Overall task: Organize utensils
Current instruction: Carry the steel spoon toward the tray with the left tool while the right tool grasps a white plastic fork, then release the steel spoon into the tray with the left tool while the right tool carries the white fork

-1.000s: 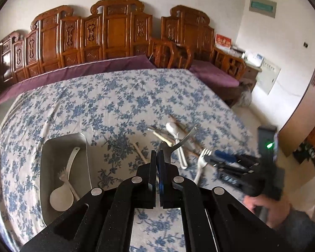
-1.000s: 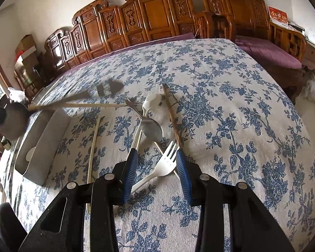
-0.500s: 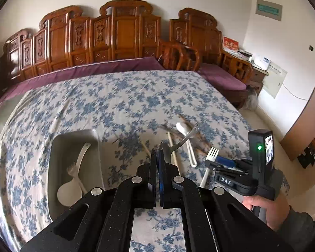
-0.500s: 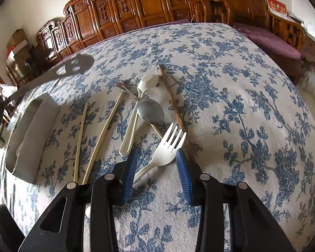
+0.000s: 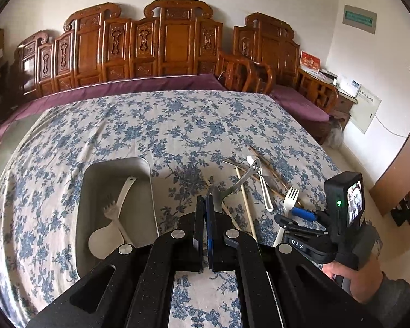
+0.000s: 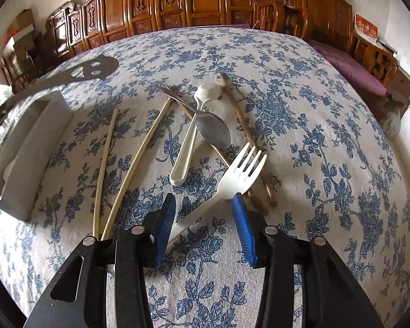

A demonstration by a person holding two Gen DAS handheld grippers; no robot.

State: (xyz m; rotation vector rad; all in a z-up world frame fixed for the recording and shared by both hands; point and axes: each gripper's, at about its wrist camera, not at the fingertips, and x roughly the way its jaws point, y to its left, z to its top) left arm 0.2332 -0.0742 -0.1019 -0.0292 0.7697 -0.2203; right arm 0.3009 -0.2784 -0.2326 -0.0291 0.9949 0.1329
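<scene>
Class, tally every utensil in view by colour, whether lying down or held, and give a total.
White: 4 (cloth fork, tray fork, cloth spoon, tray spoon)
Silver: 2 (cloth metal spoon, held metal utensil)
Pale chopsticks: 2
Dark chopsticks: 2
Total: 10

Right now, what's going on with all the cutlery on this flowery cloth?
A person is sorting utensils with two hand-held claws. The left claw is shut on a metal spoon, carried beside the metal tray, which already holds a white fork and a white spoon. The right claw hangs open over another white fork lying on the cloth, not yet gripping it. Chopsticks and more spoons wait nearby.
</scene>
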